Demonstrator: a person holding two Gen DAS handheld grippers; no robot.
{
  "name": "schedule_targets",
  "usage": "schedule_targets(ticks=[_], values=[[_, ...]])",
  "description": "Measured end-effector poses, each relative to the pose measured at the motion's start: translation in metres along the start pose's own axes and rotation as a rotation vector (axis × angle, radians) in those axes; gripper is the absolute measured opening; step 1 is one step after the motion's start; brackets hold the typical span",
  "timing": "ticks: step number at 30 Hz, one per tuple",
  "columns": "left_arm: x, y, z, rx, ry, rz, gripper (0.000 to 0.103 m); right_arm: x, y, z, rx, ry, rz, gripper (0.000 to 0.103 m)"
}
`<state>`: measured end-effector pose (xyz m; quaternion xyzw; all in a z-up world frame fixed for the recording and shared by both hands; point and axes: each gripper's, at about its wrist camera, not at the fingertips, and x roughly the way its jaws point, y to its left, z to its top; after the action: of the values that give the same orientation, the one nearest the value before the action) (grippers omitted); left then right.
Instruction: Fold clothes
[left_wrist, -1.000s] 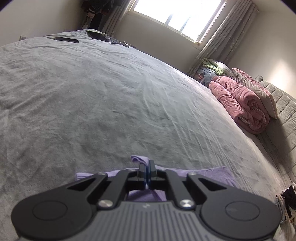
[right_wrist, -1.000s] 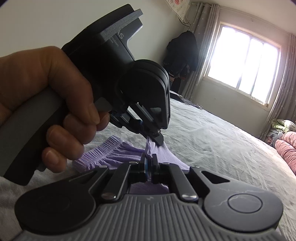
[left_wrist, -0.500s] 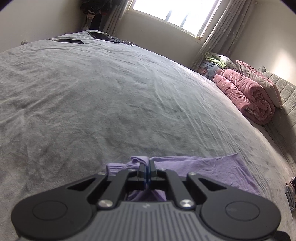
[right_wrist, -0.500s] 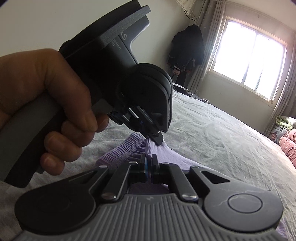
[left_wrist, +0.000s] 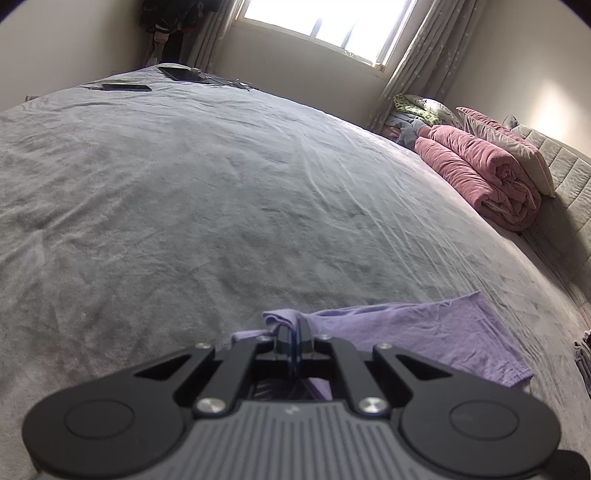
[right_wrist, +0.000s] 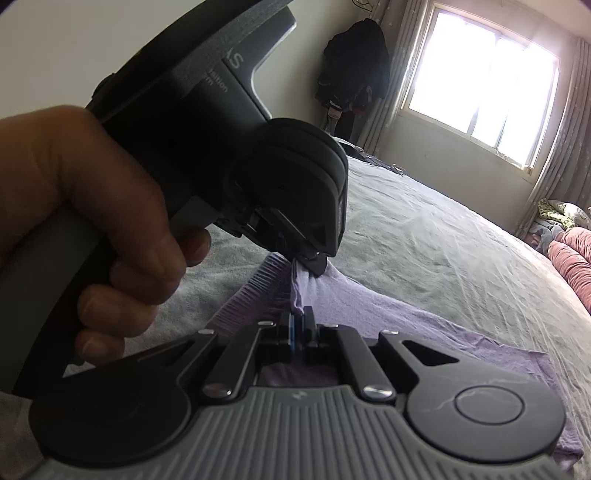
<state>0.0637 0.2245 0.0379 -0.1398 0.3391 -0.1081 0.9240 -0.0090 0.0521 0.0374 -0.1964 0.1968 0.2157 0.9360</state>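
The light purple knit garment (left_wrist: 417, 332) lies on the grey bed cover (left_wrist: 221, 206) at its near edge, spread flat toward the right and gathered into a raised fold at the left. Its ribbed elastic band (right_wrist: 255, 291) is at the near left.

The left tongs (left_wrist: 294, 326) are pressed together, pinching the raised fold of the garment. In the right wrist view the left tongs (right_wrist: 314, 264) point down at the fabric, and a person's hand (right_wrist: 85, 206) wraps the grey handle.

The right tongs (right_wrist: 300, 319) are pressed together, pinching the same bunched fold just beside the left tongs.

On the far part of the bed lie a dark flat tablet (left_wrist: 183, 74) and a dark slim phone (left_wrist: 127, 87). At the far right a rolled pink quilt (left_wrist: 487, 177) rests beside a padded grey headboard (left_wrist: 569, 173). A bright window (right_wrist: 480, 77) with pale curtains (left_wrist: 417, 70) stands in the far wall.
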Motion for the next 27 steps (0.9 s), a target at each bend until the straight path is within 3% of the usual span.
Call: schedule_targets(ticks=[12, 27], values=[[-0.001, -0.001, -0.005, 0.039, 0.002, -0.003, 0.002, -0.011, -0.005, -0.003, -0.071, 0.003, -0.053, 0.004], [-0.02, 0.011, 0.005, -0.001, -0.026, 0.047, 0.005, -0.014, -0.034, -0.015, -0.13, 0.024, 0.006, 0.009]])
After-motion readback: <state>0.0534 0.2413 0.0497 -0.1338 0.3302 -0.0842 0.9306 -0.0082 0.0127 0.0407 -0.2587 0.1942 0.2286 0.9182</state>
